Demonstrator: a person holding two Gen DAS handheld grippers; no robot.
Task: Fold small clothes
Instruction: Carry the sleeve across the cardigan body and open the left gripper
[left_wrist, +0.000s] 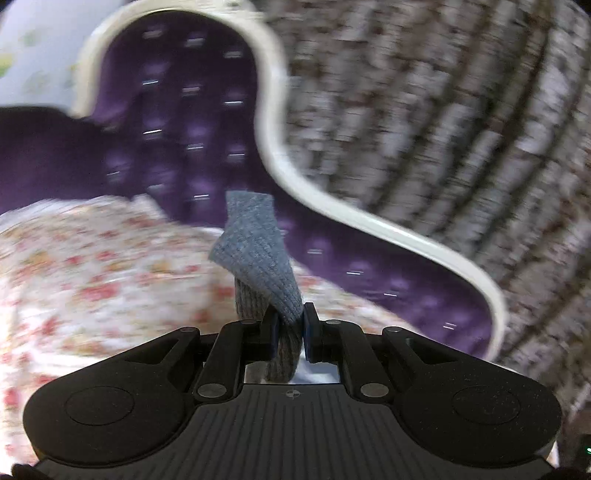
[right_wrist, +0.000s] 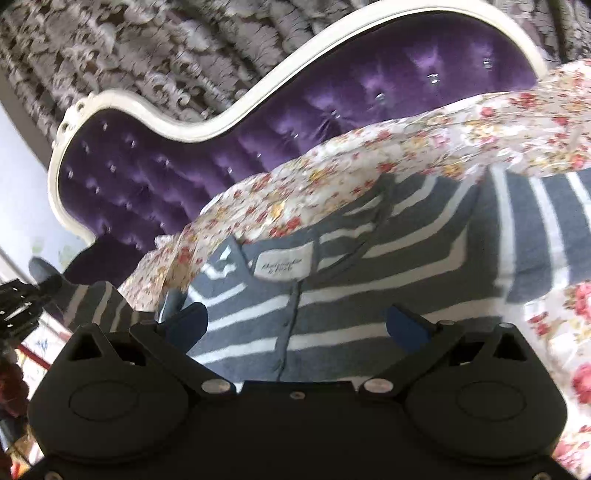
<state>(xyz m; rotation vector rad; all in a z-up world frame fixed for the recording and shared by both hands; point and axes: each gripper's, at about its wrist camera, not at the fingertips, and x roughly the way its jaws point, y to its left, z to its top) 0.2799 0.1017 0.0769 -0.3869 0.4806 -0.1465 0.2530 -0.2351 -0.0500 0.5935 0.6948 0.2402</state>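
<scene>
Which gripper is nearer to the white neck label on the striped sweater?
Right. The right gripper hangs open just below the neck label, over the striped sweater. The left gripper is shut on a sleeve end, off beside the sweater.

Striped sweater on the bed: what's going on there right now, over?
Left tool shut on a grey knit end. Right tool open over the striped sweater. Floral sheet draped over the sweater's top edge.
</scene>
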